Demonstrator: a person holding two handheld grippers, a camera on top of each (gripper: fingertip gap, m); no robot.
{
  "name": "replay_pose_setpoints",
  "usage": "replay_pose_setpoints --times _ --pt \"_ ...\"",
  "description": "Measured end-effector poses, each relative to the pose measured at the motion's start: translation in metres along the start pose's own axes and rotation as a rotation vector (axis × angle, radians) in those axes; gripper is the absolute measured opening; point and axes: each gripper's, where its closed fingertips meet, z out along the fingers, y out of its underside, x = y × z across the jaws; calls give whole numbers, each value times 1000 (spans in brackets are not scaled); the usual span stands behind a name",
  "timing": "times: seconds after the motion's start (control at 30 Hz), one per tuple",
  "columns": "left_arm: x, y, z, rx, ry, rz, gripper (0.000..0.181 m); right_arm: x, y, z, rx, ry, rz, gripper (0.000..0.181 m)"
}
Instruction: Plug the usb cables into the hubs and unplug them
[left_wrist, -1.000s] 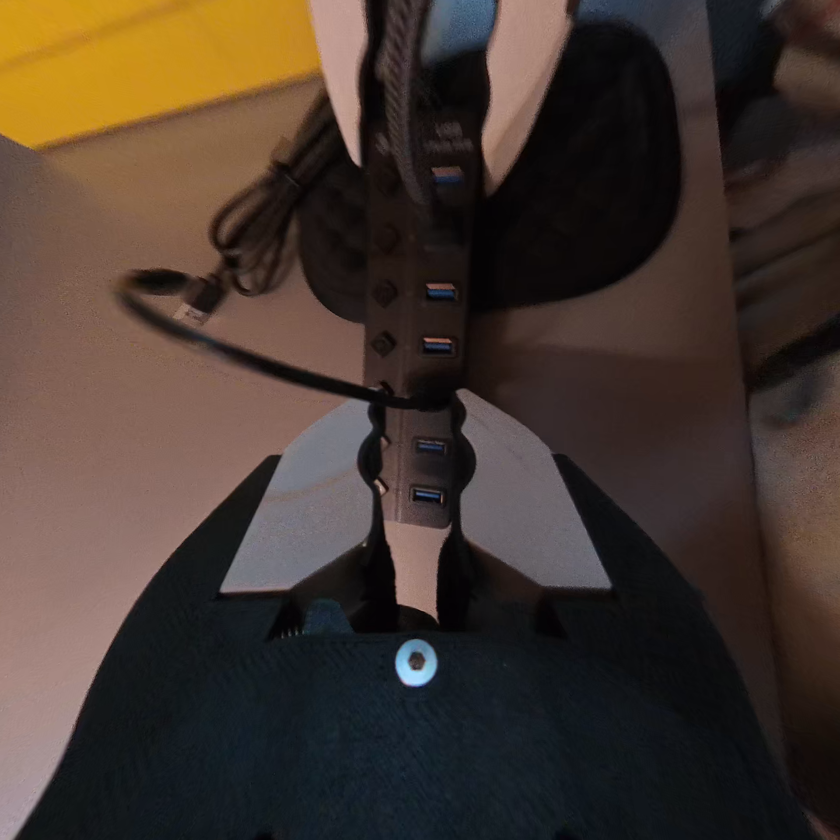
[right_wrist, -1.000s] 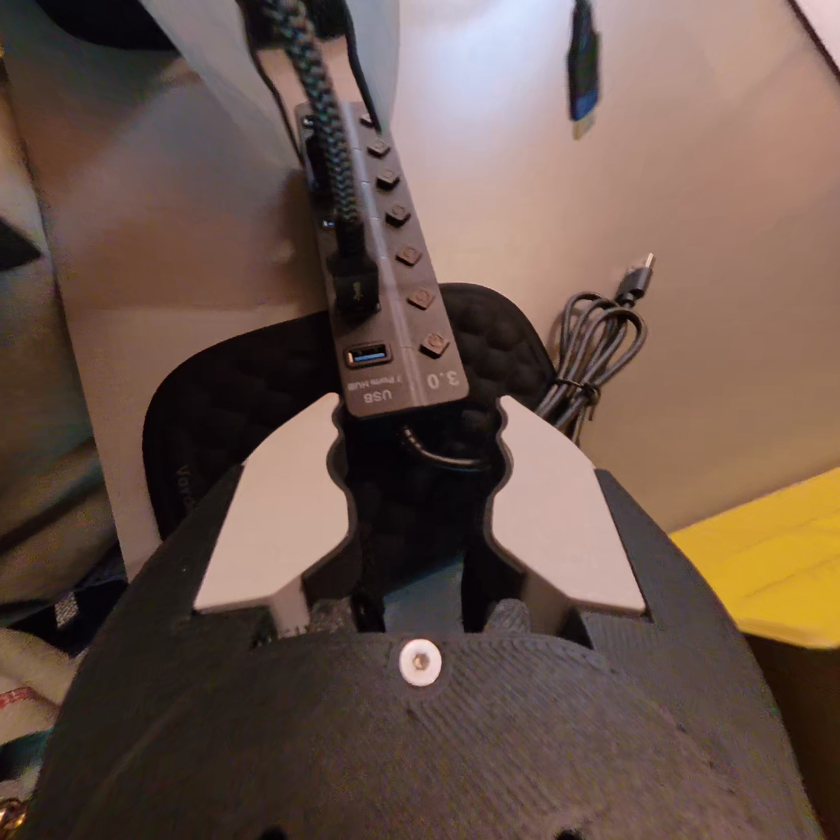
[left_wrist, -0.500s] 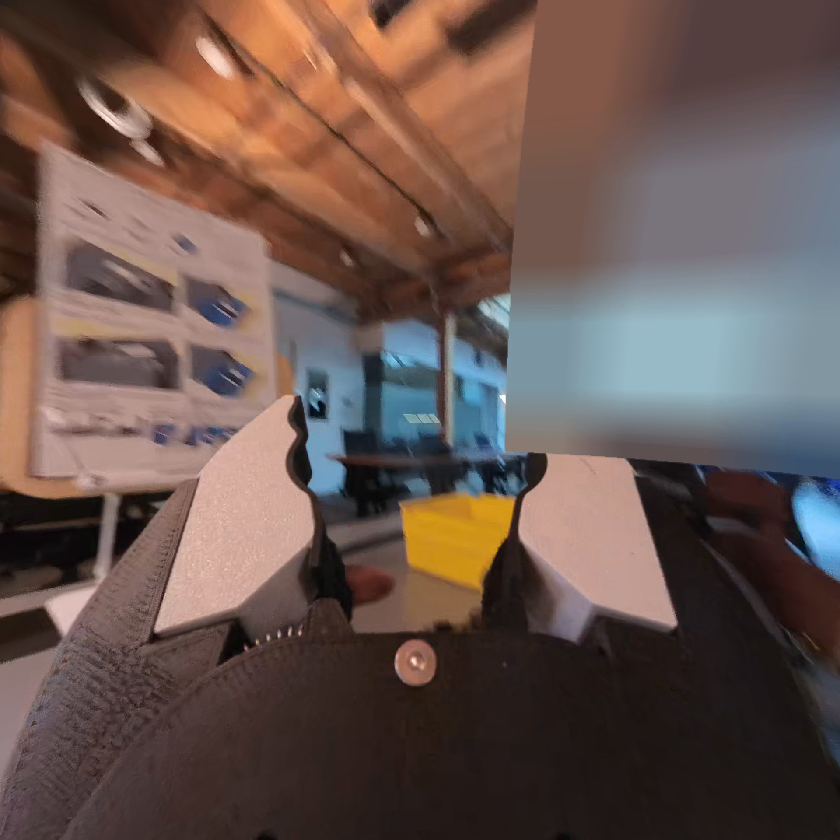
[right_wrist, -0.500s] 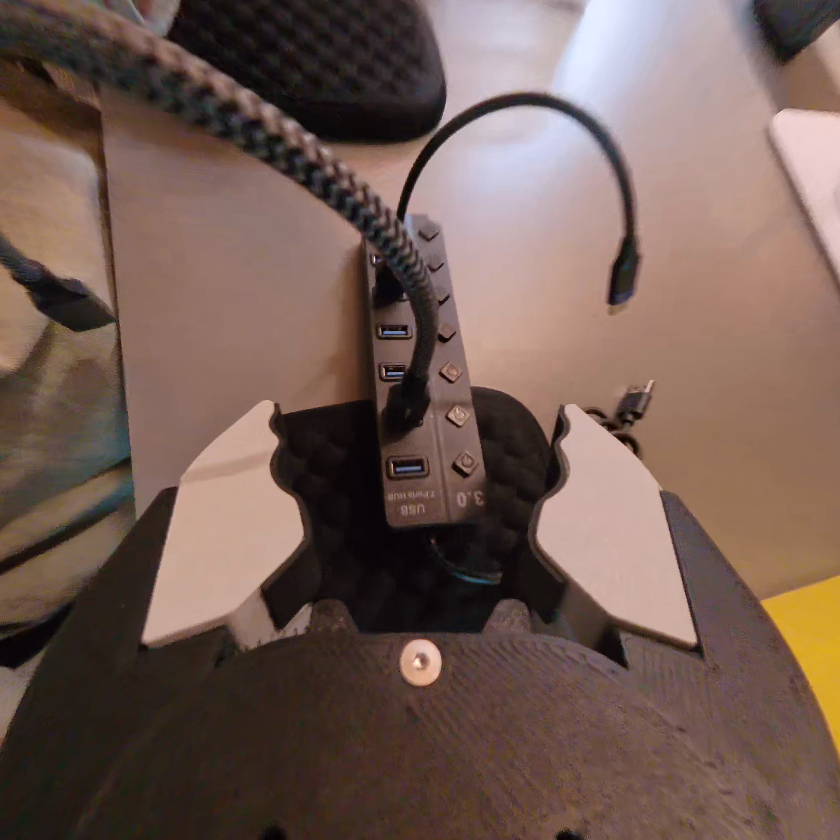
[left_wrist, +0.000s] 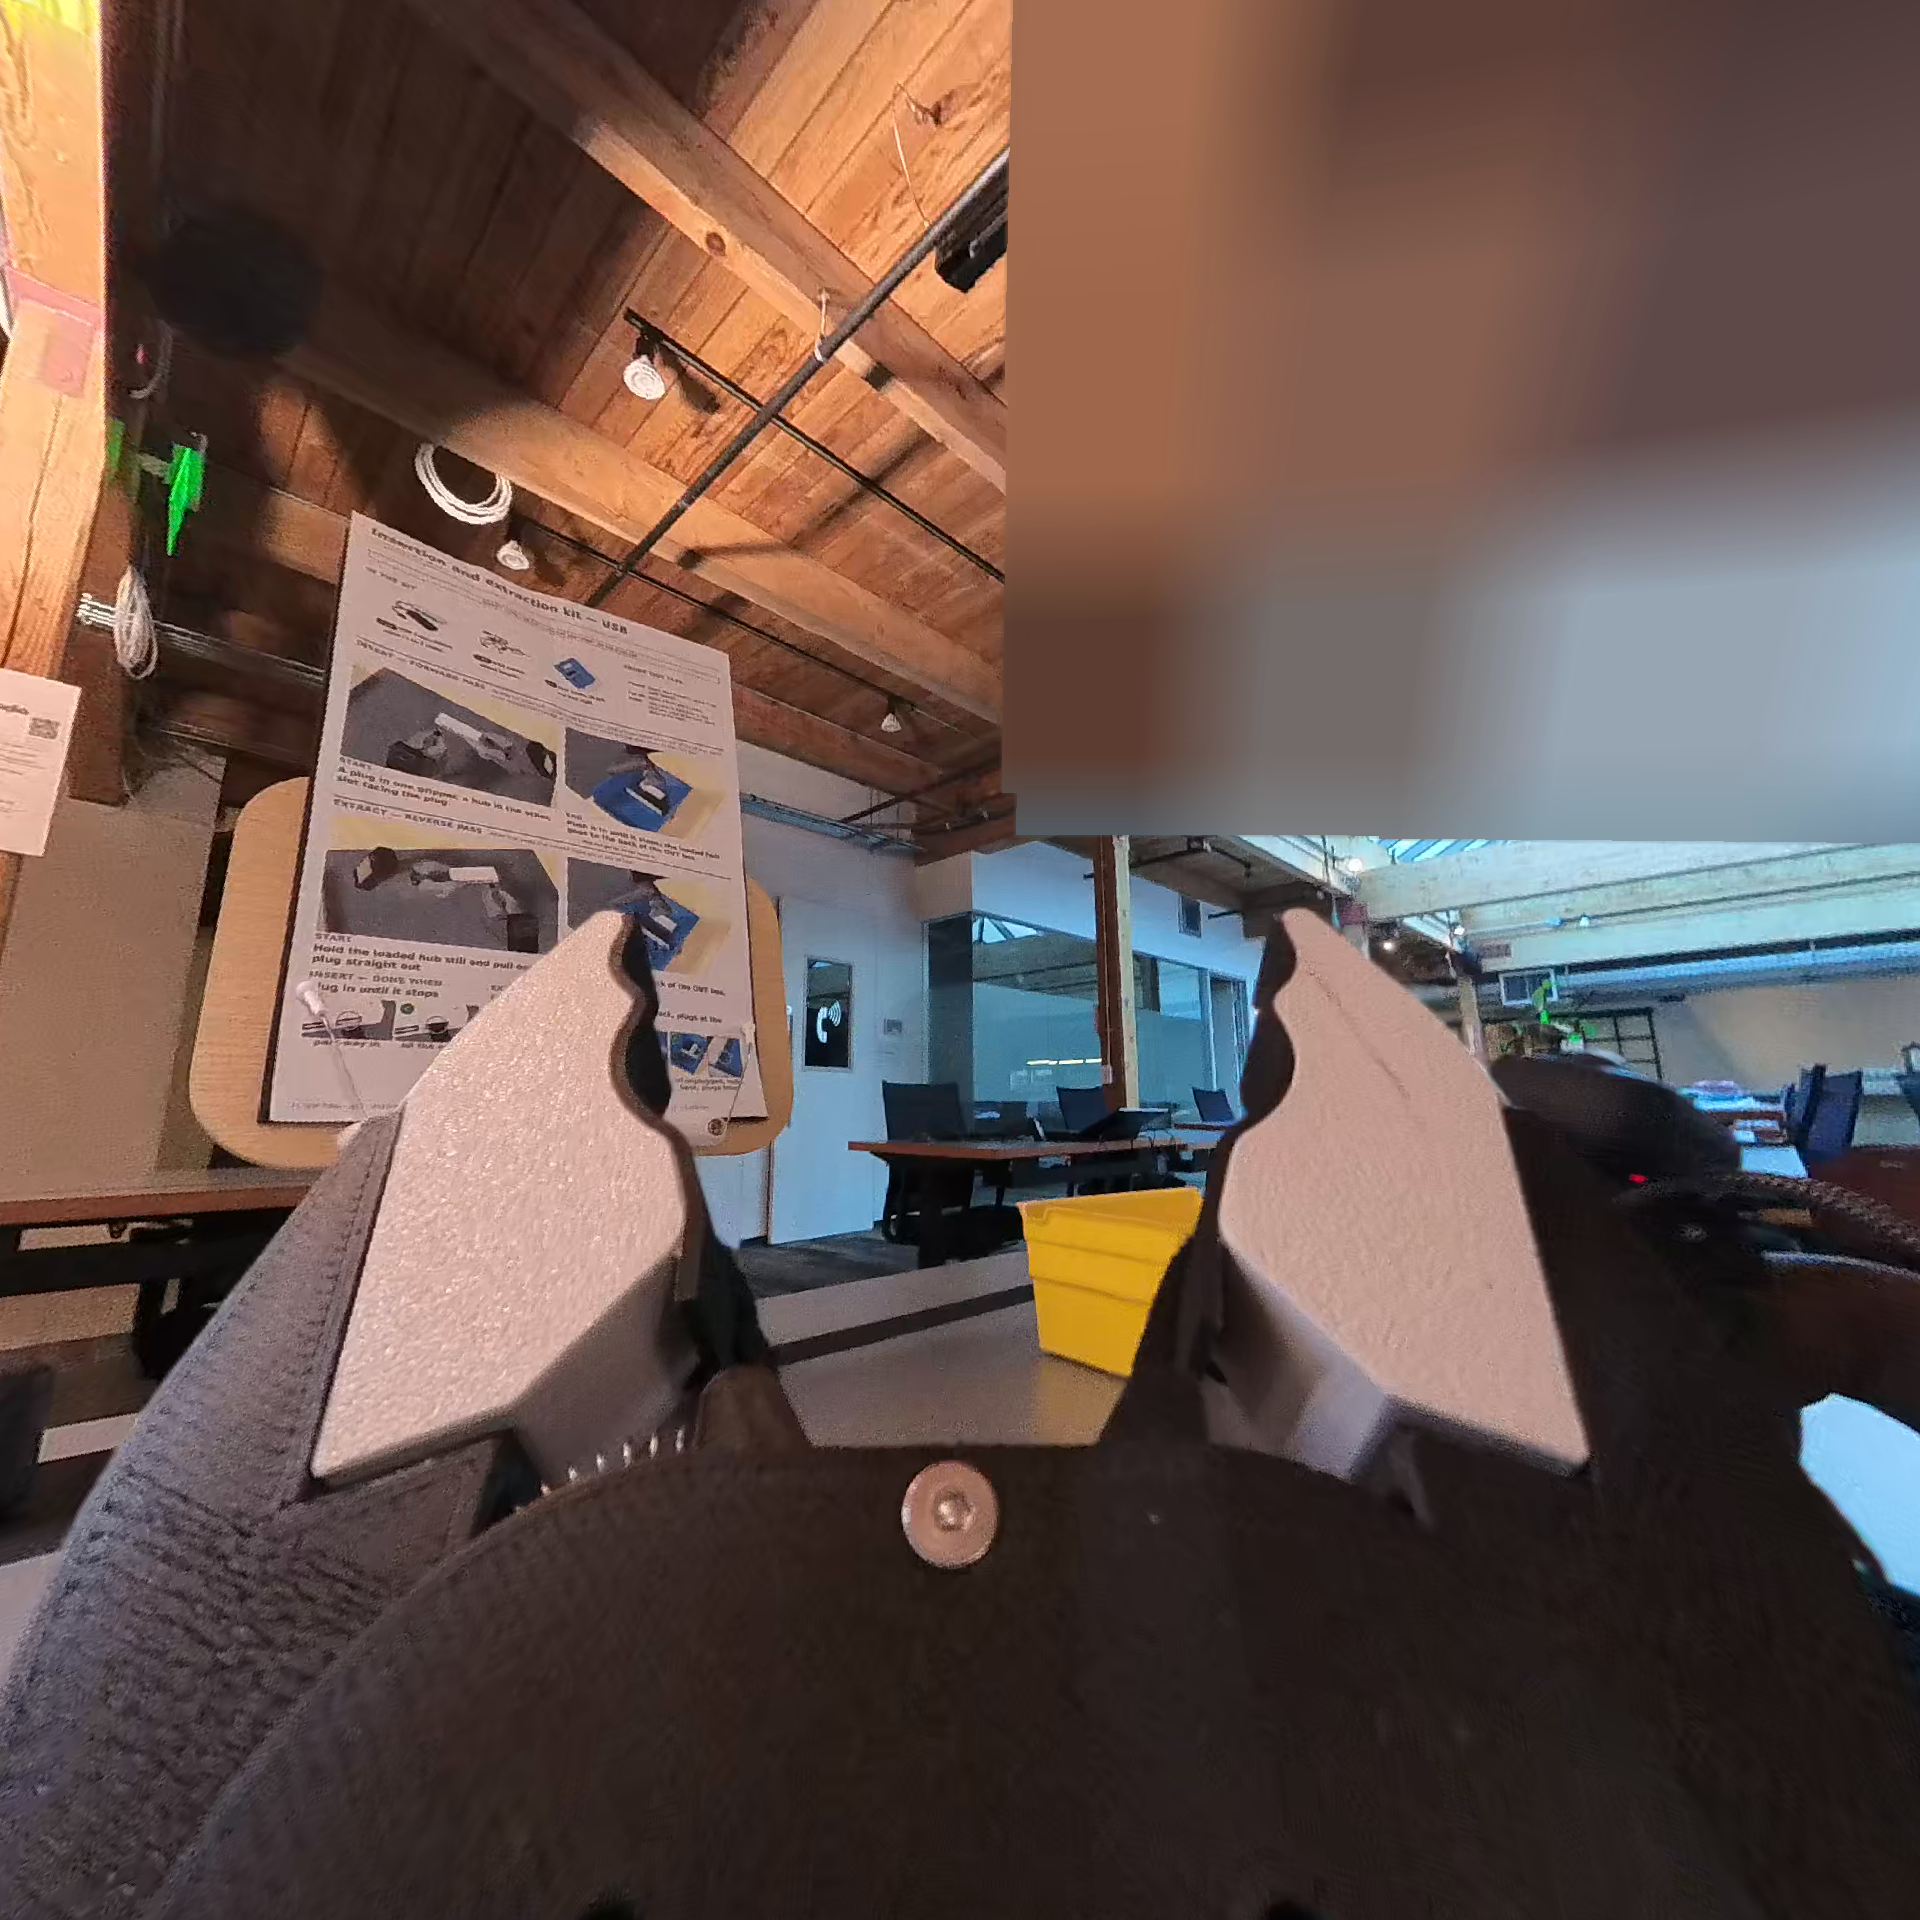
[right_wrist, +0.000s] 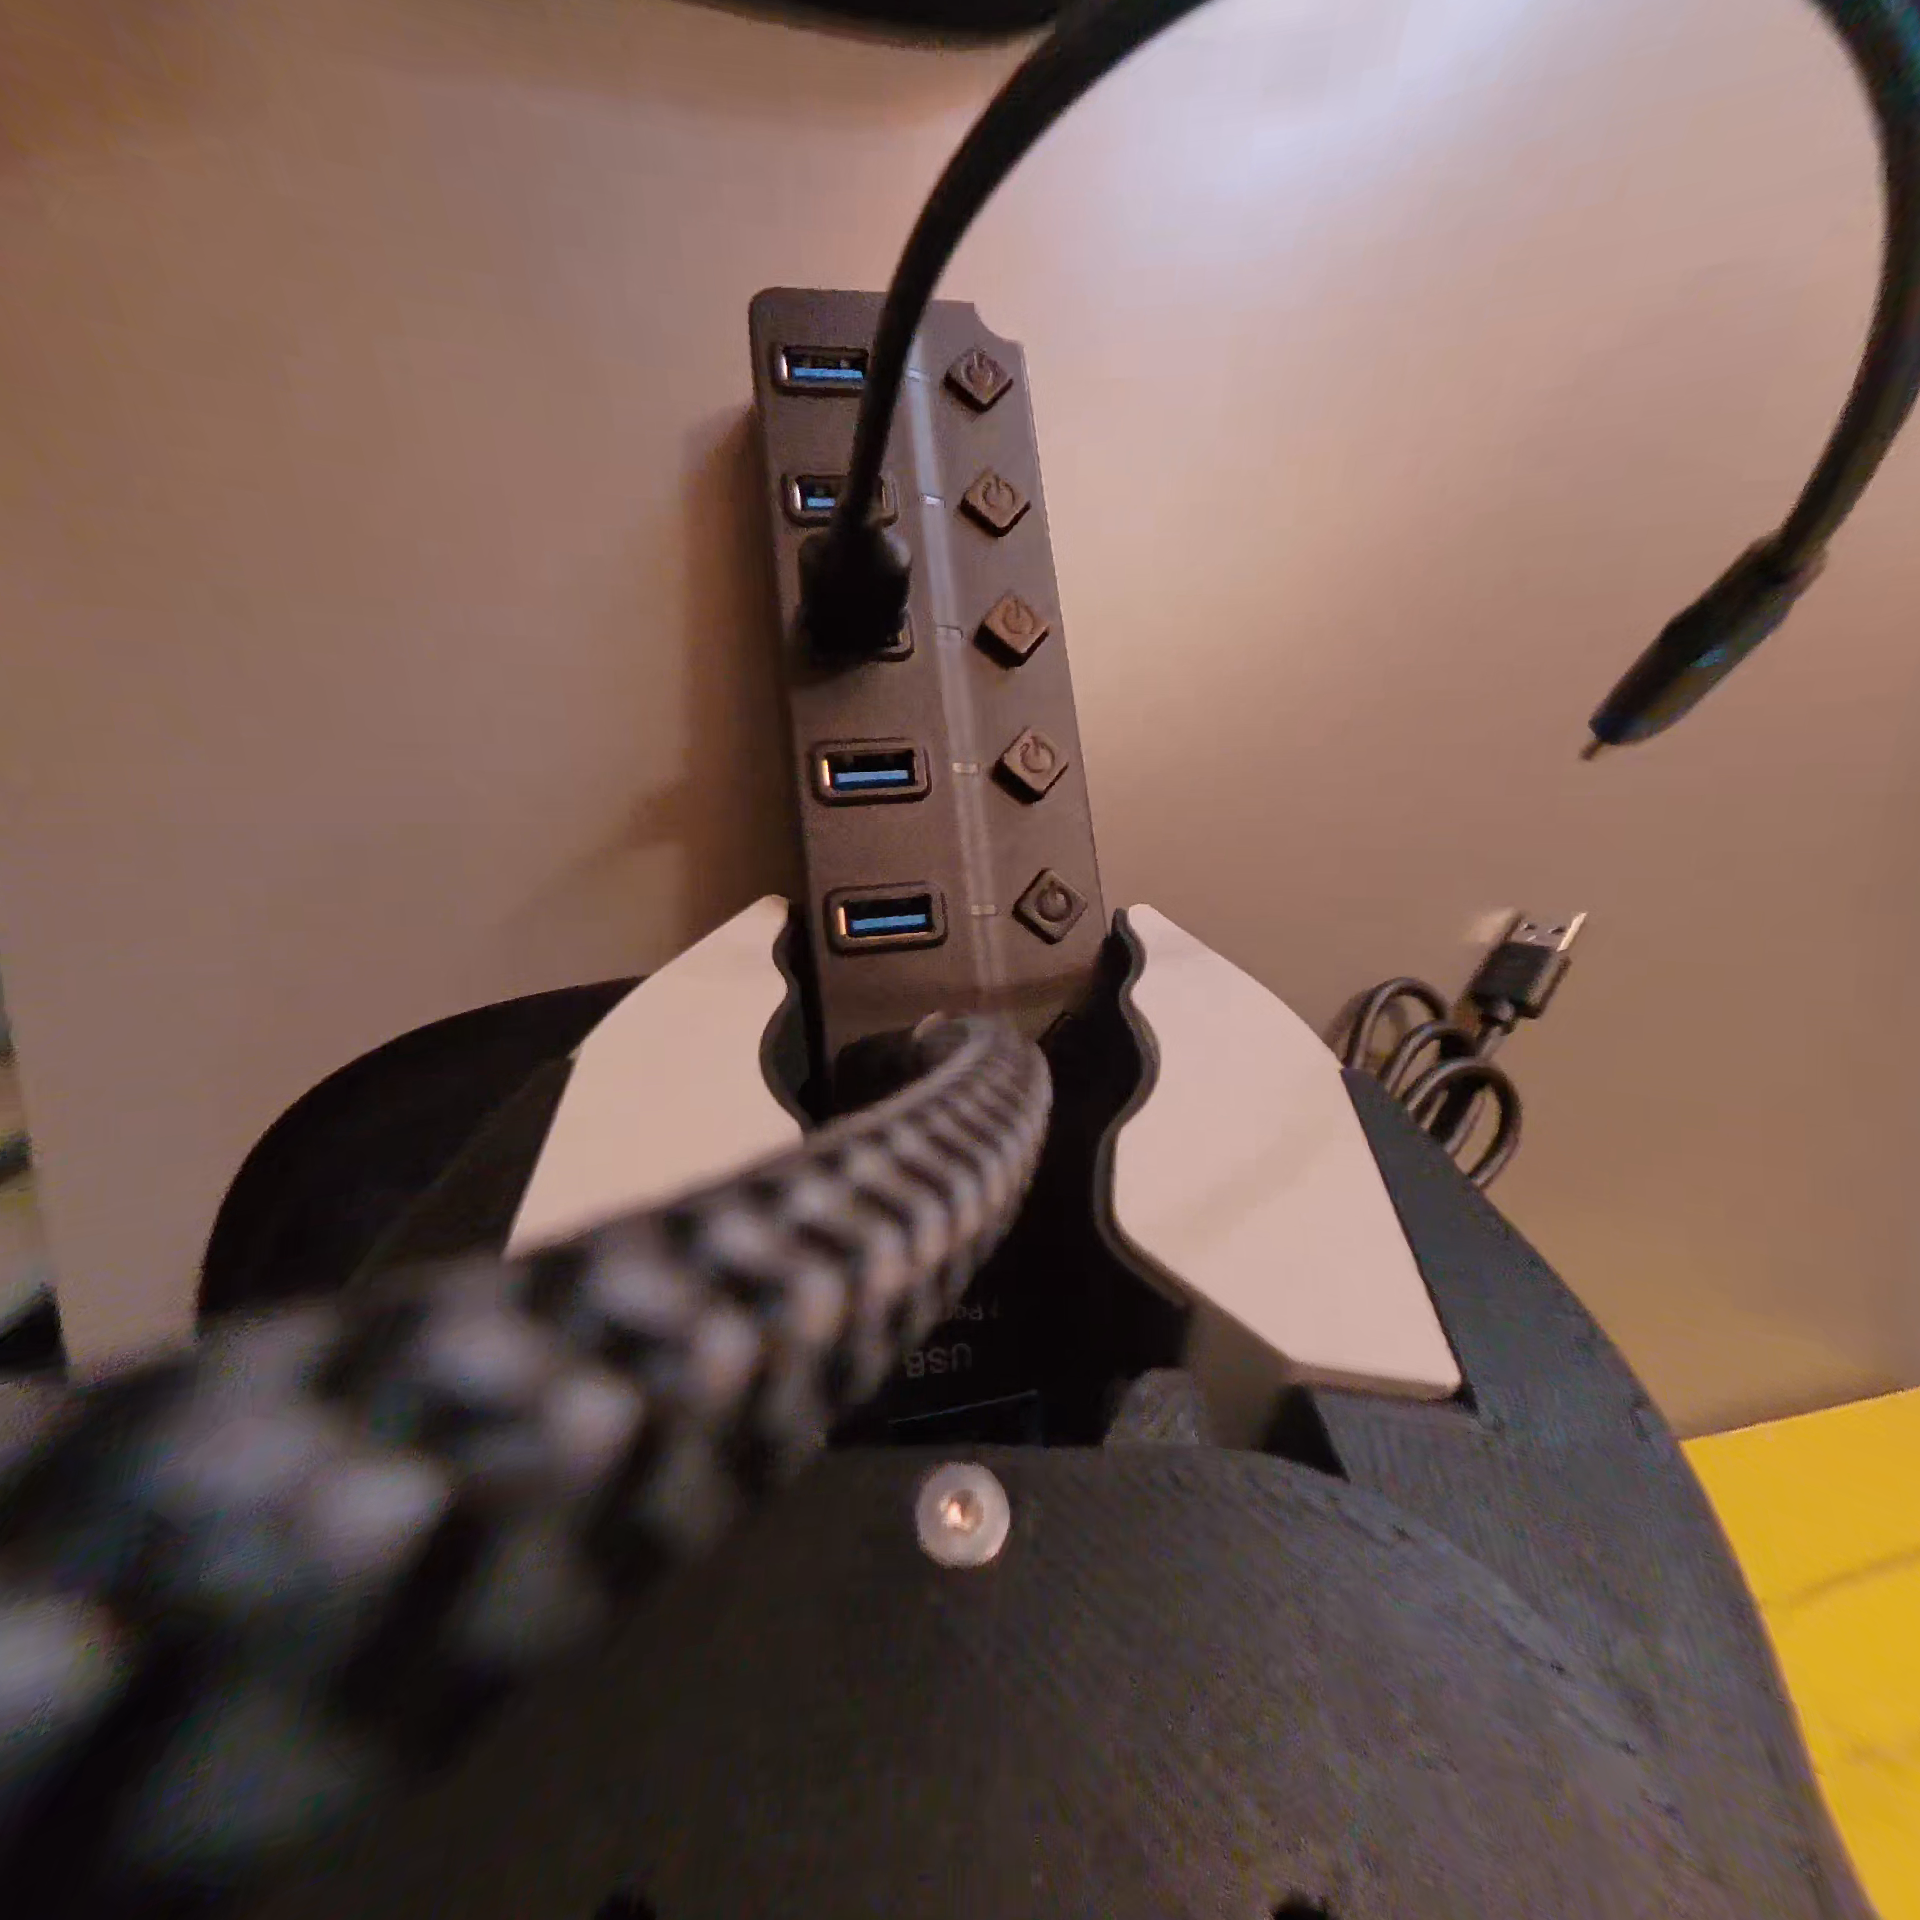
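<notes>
In the right wrist view a black USB hub (right_wrist: 935, 644) with a row of blue ports and buttons lies lengthwise on the tan table (right_wrist: 312, 520). My right gripper (right_wrist: 956, 920) is shut on the hub's near end. A thin black cable (right_wrist: 854, 592) is plugged into a middle port; it arcs up and right, and its free plug (right_wrist: 1704, 665) hangs in the air. A thick braided cable (right_wrist: 914, 1143) is plugged in between the fingers and runs toward the camera. My left gripper (left_wrist: 951, 925) is open and empty, tilted up toward the room; no hub shows there.
A bundled black cable with a silver USB plug (right_wrist: 1455, 1049) lies right of the hub. A black pouch (right_wrist: 343, 1132) lies under my right gripper on the left. A yellow bin (left_wrist: 1101, 1273) stands beyond the left fingers and also shows at the right wrist view's corner (right_wrist: 1818, 1579). A poster (left_wrist: 520, 831) hangs behind. My hands' fingertips stand some 25 cm from each other. My right gripper is the nearer one to the black pouch (right_wrist: 343, 1132): about 7 cm, against 25 cm.
My left gripper let go of the hub, opened and swung up to face the room. My right gripper moved forward over the hub's near end and closed on it.
</notes>
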Motion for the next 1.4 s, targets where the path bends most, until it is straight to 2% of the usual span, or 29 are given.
replay_pose_setpoints --times 0.13,0.23,0.33,0.43,0.57,0.67,0.73,0.87,0.93,1.03,1.13,1.27,1.4 --pt "-6 2 -2 -9 -29 14 108 12 -16 -11 35 158 -161 56" --pt "-12 -1 -3 9 -53 -10 107 34 -35 -35 56 347 -261 56" --pt "-16 -2 -5 20 -69 -25 107 64 -55 -76 73 558 -342 56" --pt "-16 -2 -5 21 -71 -23 106 97 -71 -130 100 774 -388 55" --pt "-12 1 -4 2 -55 -11 106 143 -83 -210 251 995 -334 55" --pt "-10 5 -2 -17 -46 1 106 175 -78 -256 435 1046 -193 55" --pt "-9 6 -2 -25 -44 10 106 196 -59 -268 533 995 -46 55" --pt "-8 7 -2 -29 -39 9 106 234 2 -260 716 852 332 55" --pt "-9 7 -2 -30 -40 7 106 246 42 -241 721 794 532 55" --pt "-9 8 -2 -37 -44 9 106 249 99 -208 588 771 723 55" --pt "-10 10 -1 -45 -44 4 106 242 145 -177 379 729 881 55" --pt "-8 12 -1 -55 -38 7 106 233 178 -153 187 660 1033 55" --pt "-8 15 -1 -72 -36 19 106 225 194 -134 45 559 1095 53"
